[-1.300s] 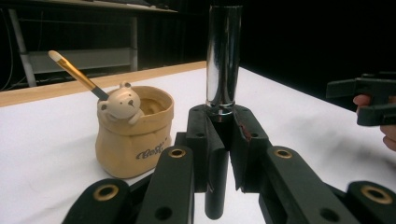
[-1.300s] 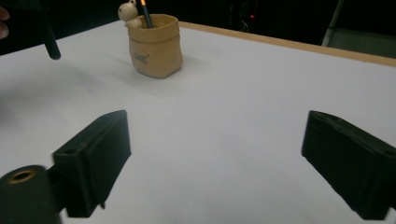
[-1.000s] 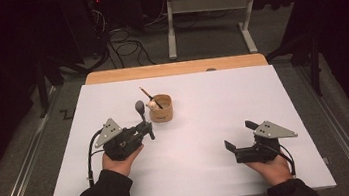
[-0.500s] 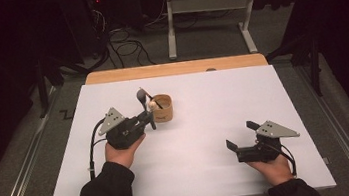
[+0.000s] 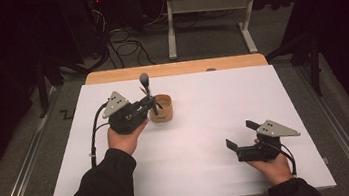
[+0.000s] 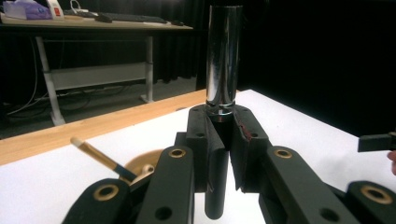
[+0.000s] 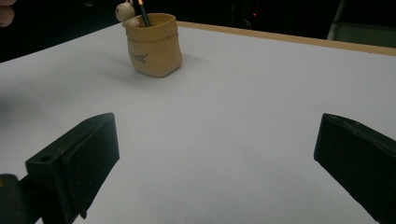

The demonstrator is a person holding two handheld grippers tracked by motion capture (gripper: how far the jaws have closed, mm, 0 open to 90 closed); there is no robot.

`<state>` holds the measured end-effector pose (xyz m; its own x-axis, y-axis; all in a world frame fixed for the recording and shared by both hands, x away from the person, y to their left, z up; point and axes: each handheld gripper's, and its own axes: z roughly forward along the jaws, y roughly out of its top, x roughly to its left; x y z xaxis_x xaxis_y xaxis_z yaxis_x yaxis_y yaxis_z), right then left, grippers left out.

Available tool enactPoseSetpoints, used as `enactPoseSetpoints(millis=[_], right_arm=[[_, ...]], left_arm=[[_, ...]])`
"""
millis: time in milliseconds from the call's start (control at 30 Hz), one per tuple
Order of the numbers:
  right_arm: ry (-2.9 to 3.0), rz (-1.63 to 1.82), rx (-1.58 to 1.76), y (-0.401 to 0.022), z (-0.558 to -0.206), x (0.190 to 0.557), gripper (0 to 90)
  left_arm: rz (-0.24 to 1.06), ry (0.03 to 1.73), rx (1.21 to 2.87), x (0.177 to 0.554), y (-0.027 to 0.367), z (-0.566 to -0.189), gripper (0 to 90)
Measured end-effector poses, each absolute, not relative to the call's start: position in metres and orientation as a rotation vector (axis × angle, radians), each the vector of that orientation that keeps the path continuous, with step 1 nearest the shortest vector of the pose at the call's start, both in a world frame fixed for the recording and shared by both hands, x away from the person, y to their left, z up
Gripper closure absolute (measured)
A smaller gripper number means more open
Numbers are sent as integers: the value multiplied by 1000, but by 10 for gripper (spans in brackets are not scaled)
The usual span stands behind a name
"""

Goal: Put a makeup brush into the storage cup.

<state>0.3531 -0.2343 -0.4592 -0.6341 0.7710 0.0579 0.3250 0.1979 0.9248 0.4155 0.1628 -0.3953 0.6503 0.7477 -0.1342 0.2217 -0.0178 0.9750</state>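
Chrome-capped pen, clamped upright in left gripper beside tan holder, may snag its rim; right gripper jaws apart.

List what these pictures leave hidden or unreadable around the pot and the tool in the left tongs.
- Metal tool: its top end is cut off by the upper edge of the left gripper view; the high view is too small to show its shape.
- Tan pot: its print is too small to read in the right gripper view.
- Pot interior: hidden by its wall, so the lower end of the pencil is unseen.
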Motion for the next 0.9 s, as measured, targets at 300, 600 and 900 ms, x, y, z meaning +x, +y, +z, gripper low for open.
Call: enactPoseSetpoints(millis=[300, 600, 900], right_arm=[[2055, 1439, 992, -234, -457, 352, 15], [2052, 1435, 987, -233, -457, 351, 25], [2044, 1430, 982, -233, -457, 350, 25]], left_arm=[[529, 851, 1572, 433, 154, -395, 790], [535, 866, 1565, 443, 149, -397, 789], [543, 882, 1560, 454, 146, -396, 790]])
